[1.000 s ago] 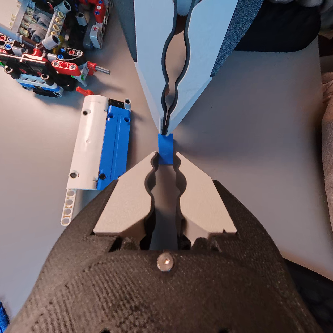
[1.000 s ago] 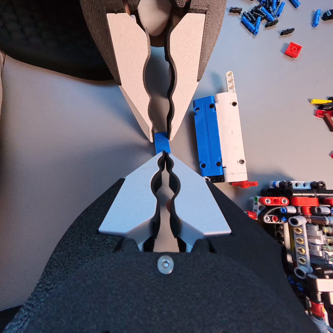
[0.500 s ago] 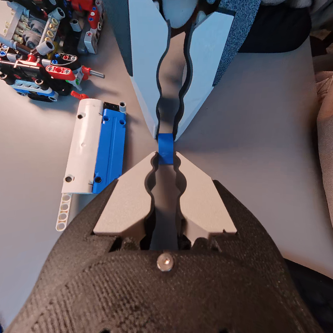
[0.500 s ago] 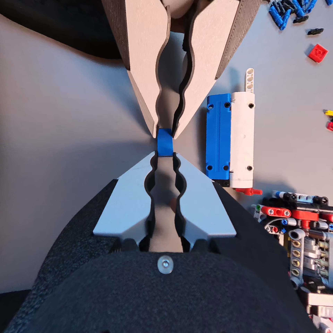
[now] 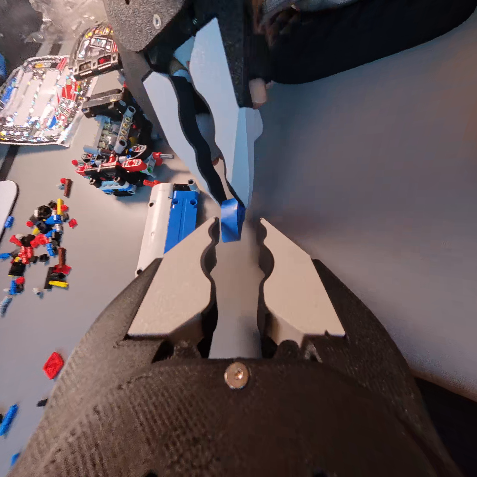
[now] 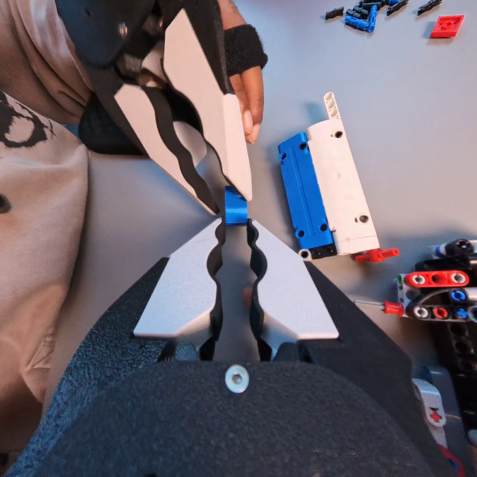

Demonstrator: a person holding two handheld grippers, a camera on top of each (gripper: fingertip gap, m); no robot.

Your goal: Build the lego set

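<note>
Though hard to judge closely, reads as mid-build, with a good deal left.

Pinched between the tips of the right tongs (image 6: 235,220), set narrow: small blue piece (image 6: 236,209), apparently held clear of the table (image 6: 387,103).

Opposite, tip to tip: left tongs (image 5: 238,220), spread wider than the piece; touching it on one side at most, with a clear gap on the other. Looks like a handover or a regrip, not yet a fitting.

Just beside both tongs, flat on the table: blue-and-white panel assembly (image 6: 327,196), already joined.

Farther out past that: partly built model (image 5: 116,160), dense with beams and pins.

Well off to the left tongs' left: loose parts (image 5: 38,245), unsorted, plenty unused. Beyond the model: printed sheet (image 5: 33,103).

Left to do, by judgement: seat the blue piece, mount the panel, use up the pile.
</note>
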